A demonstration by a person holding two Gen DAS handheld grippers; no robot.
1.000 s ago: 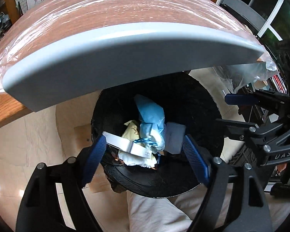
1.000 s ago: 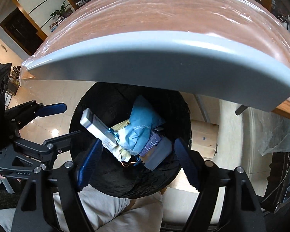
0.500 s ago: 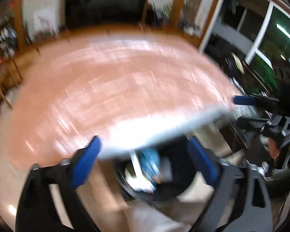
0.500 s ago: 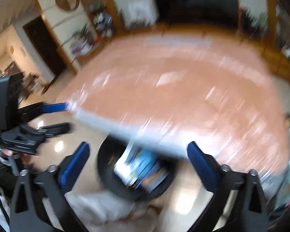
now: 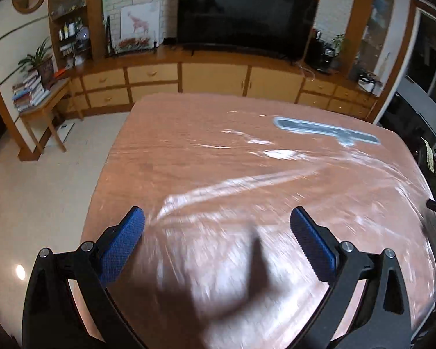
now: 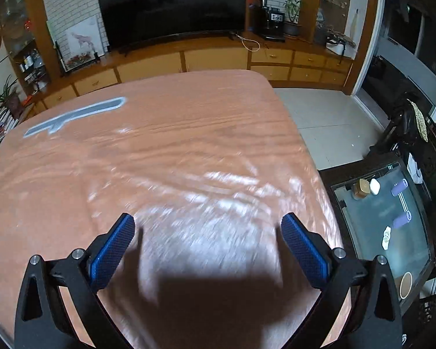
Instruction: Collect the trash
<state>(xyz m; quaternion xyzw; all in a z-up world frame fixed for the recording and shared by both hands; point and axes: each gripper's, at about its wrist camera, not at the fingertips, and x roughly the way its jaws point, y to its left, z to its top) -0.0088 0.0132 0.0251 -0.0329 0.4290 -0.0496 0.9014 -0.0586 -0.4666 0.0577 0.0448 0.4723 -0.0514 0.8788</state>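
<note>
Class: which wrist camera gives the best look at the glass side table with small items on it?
The right wrist view: the glass side table sits at its right edge, carrying small jars and containers. The left wrist view does not show it, only the wooden table and dark shapes at its right edge.

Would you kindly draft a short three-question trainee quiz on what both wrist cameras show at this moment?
1. True or false: the left gripper holds a piece of trash.
2. Multiple choice: the grey T-shaped mark on the wooden table lies (A) between the right gripper fingers, (B) toward the far end, near the TV cabinet, (C) on the floor.
3. Fill in: beside the wooden table, in the right wrist view, stands a ___-topped side table.

Key: 1 false; 2 B; 3 glass.
</note>
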